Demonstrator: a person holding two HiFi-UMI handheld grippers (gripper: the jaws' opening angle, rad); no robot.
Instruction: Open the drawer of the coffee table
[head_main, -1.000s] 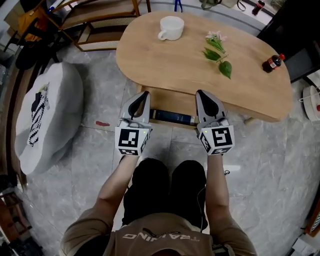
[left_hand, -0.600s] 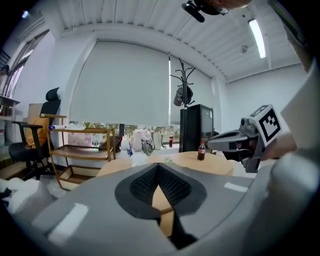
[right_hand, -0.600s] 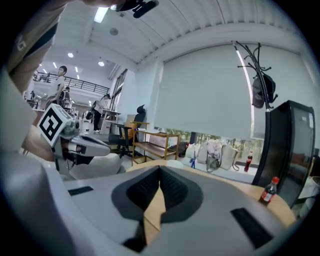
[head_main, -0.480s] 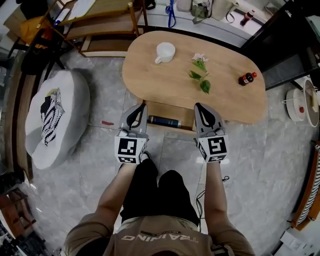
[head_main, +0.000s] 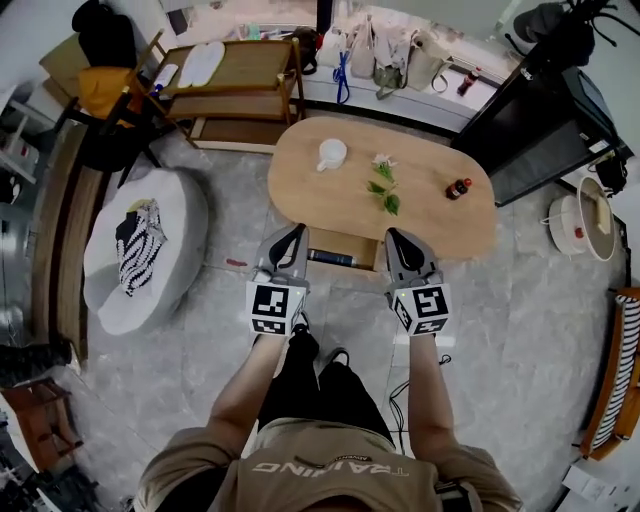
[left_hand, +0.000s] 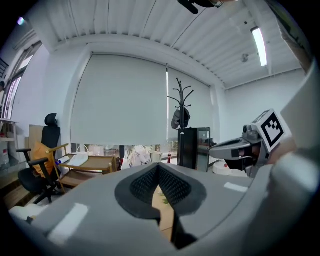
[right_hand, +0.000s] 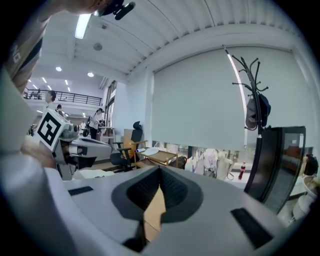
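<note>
The oval wooden coffee table (head_main: 440, 225) lies far below in the head view. Its drawer (head_main: 352, 243) sticks out from the near edge, with a dark book (head_main: 330, 257) inside. My left gripper (head_main: 297, 232) and right gripper (head_main: 393, 236) are held high, side by side, on either side of the drawer as seen from above. Both are shut and hold nothing. In the left gripper view the left gripper (left_hand: 159, 167) points out across the room, with a strip of table behind its pads. The right gripper (right_hand: 160, 170) points the same way in the right gripper view.
On the table stand a white cup (head_main: 330, 153), a leafy flower sprig (head_main: 384, 190) and a small cola bottle (head_main: 458, 187). A grey pouf (head_main: 145, 250) sits at the left, a wooden shelf (head_main: 235, 85) behind, a black cabinet (head_main: 540, 130) at the right. The floor is grey tile.
Both grippers have risen together, still shut and empty. The head view has pulled up and away, so the table and open drawer look much smaller and more of the room shows.
</note>
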